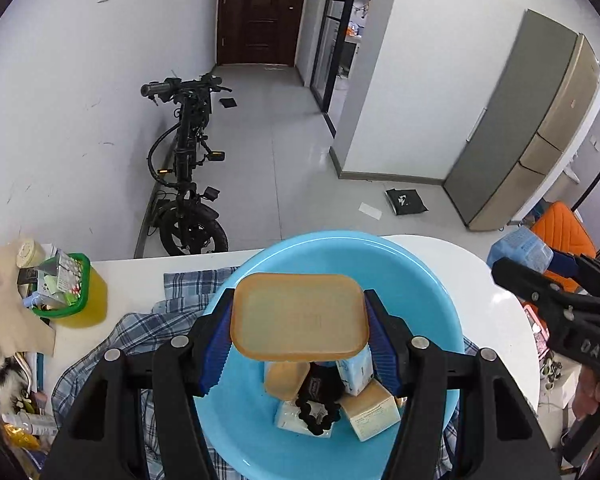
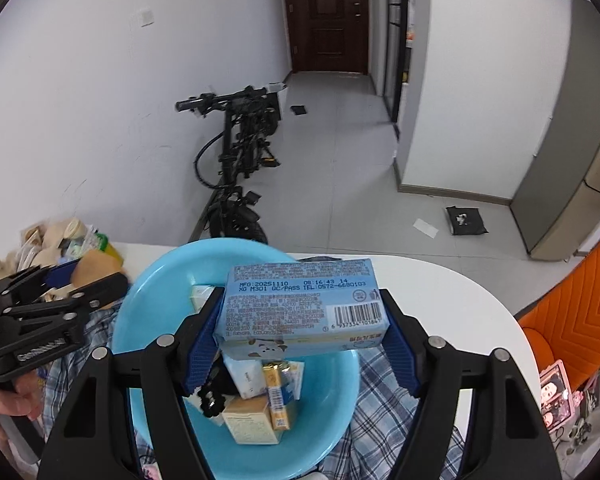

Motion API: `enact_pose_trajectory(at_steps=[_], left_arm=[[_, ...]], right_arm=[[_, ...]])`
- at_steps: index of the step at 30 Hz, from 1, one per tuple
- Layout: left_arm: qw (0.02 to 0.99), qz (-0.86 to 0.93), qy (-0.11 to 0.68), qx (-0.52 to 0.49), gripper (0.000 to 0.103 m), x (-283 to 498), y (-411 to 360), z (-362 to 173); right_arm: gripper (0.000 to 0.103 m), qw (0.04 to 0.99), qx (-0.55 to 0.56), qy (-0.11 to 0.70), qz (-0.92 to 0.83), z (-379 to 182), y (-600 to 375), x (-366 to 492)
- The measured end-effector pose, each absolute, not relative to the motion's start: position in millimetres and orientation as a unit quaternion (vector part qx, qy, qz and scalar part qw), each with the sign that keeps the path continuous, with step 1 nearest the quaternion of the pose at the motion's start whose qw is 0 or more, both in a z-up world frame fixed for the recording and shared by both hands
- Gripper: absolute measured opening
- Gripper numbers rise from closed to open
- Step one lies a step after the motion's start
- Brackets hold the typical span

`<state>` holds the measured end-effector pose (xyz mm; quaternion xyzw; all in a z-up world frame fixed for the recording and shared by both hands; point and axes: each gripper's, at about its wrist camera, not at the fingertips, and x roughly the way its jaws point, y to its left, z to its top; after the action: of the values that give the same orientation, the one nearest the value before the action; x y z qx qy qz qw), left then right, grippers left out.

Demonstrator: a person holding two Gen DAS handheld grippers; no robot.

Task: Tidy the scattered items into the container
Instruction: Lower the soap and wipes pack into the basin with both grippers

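Here the white counter carries a rumpled plaid cloth, and on it sits the big blue basin, already holding several small boxes and packets in its near half. Both hands' loads hang above that basin. The left tongs are clenched on a tan plastic lid, the blue pads pressing its two short ends, with the flat face turned to the camera. I'd judge it light, stiff and rather slick, so gripping across the rim as now suits it; a looser hold could let it slide. The right tongs are grasping a pale blue packet by its two ends. It looks like a soft pack of tissues, light and yielding, so the pads can sink in a little, and taking it across the ends keeps it from folding. Printed on it are "MFG:20251110", "QC/PASS", "TEL:0572-6680103", a barcode numbered 6 937334 101841, and a small cartoon face on the near side. Far left on the counter stands a yellow tub with a green rim, stuffed with oddments. The other tool's side reads "DAS" in the left view.
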<state>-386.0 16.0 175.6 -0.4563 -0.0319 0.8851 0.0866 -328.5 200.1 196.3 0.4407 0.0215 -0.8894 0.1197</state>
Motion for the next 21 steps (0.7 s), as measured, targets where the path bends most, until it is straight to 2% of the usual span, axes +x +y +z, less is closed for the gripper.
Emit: enact_pose_trajectory(at_steps=[5,9,21], left_arm=[[0.089,0.876,-0.032,-0.472,0.063,-392.5,19.9,154.6],[0.089,0.868,-0.052,-0.485,0.063,-400.4,20.5,130.8],[0.101,0.840,-0.038,-0.532,0.063,-417.4,33.2,55.5]], right_arm=[[0.071,0.105,0.428,0.026,-0.897,190.8,195.6,-333.2],[0.071,0.103,0.446,0.032,-0.889,165.7,192.1,-336.9],[0.071,0.111,0.494,0.026,-0.862,97.0,194.9,-357.5]])
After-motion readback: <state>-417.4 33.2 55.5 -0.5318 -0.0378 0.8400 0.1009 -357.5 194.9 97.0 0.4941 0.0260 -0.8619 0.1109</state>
